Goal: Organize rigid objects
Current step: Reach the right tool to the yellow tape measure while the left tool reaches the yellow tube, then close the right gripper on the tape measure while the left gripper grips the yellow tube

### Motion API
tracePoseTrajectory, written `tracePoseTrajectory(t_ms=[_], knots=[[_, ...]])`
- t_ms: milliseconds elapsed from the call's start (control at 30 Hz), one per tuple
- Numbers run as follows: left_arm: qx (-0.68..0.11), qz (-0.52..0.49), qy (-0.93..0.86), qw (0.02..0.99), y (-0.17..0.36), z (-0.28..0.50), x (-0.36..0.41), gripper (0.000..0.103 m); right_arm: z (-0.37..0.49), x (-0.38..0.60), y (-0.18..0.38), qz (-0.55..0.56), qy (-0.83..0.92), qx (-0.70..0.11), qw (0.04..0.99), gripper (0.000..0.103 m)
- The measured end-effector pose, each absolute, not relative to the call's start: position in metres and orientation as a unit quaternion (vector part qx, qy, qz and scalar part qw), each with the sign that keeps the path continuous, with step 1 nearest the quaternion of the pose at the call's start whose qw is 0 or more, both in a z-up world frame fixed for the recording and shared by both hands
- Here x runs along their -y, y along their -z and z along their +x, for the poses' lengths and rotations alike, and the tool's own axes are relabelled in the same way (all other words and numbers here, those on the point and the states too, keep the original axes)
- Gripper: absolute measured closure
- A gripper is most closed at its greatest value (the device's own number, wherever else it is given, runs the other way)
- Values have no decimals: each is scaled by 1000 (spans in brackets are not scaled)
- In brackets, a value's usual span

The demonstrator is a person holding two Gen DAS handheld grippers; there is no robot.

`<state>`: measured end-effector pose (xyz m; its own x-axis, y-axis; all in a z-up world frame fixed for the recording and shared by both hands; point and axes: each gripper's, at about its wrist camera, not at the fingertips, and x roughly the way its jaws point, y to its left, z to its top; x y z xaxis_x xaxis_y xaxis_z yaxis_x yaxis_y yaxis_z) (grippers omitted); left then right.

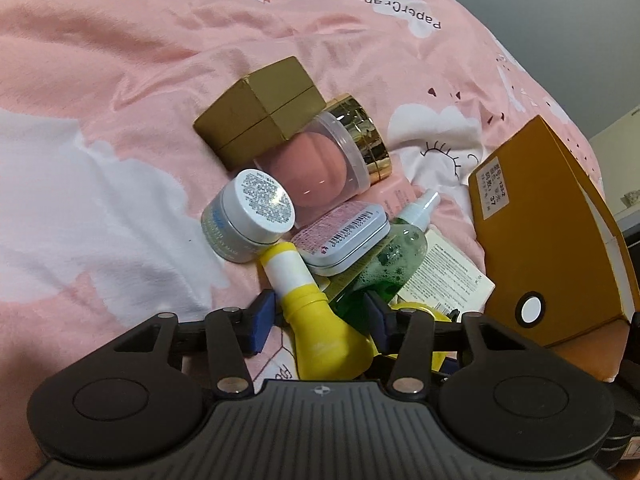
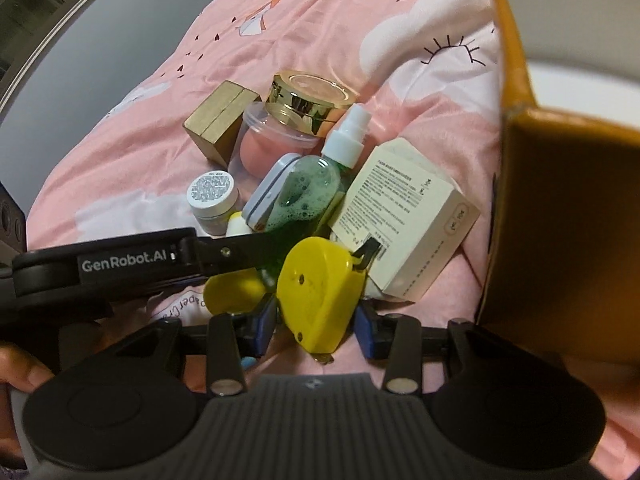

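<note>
A pile of small items lies on a pink bedspread (image 1: pixel 120 60). My left gripper (image 1: pixel 320 320) has its blue pads on both sides of a yellow bottle with a white cap (image 1: pixel 316 320). My right gripper (image 2: pixel 318 320) has its pads on both sides of a yellow tape measure (image 2: pixel 320 292). Beyond them lie a green spray bottle (image 1: pixel 388 264) (image 2: pixel 308 196), a flat tin (image 1: pixel 340 240) (image 2: pixel 268 192), a white jar (image 1: pixel 248 212) (image 2: pixel 212 196), a clear tub holding a pink sponge (image 1: pixel 316 168) (image 2: pixel 272 136), a gold-lidded jar (image 1: pixel 368 136) (image 2: pixel 312 100), a gold box (image 1: pixel 260 108) (image 2: pixel 218 120) and a cream carton (image 1: pixel 444 280) (image 2: pixel 404 220).
An open orange cardboard box (image 1: pixel 552 220) (image 2: pixel 560 220) stands at the right, close to the pile. In the right wrist view the left gripper's black body (image 2: pixel 120 268) crosses the left side. Bedspread extends left and behind; beyond its edges the surroundings are dark.
</note>
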<state>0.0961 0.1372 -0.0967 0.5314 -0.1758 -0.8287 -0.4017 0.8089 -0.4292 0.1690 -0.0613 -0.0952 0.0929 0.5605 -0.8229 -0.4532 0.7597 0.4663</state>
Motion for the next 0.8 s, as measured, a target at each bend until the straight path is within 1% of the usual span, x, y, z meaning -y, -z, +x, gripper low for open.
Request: tracePoseTrajectory(t_ms=[33,100,267,333,367,400,467,533,600,800], knots=[[-478,-299,-69,823,96,95,-137,52,169,61,95,47,-343,-579,738,62],[-475,-291,-70,827,92,93,-135,66,168,62,93,49,-343,-577,740,63],[-461,-283,-64,839,82,82,-133,75,157,69,78,34,-345,-556,755,65],[-454,-275,-62,845,76,79,-131,76,153,69,72,24,-349,-544,763,67],[-450,-270,-60,849,73,76,-129,76,150,70,67,20,-351,-537,766,74],[-447,-267,-59,852,70,74,-128,76,148,70,65,17,-353,-533,769,77],[-439,-264,-54,857,65,70,-125,76,144,72,60,9,-352,-523,776,80],[-428,-260,-48,865,58,66,-122,76,140,74,56,11,-353,-516,780,81],[-415,-247,-43,874,51,62,-116,76,137,78,49,11,-354,-506,786,84],[-405,-234,-40,883,41,58,-108,76,129,84,38,2,-354,-488,797,85]])
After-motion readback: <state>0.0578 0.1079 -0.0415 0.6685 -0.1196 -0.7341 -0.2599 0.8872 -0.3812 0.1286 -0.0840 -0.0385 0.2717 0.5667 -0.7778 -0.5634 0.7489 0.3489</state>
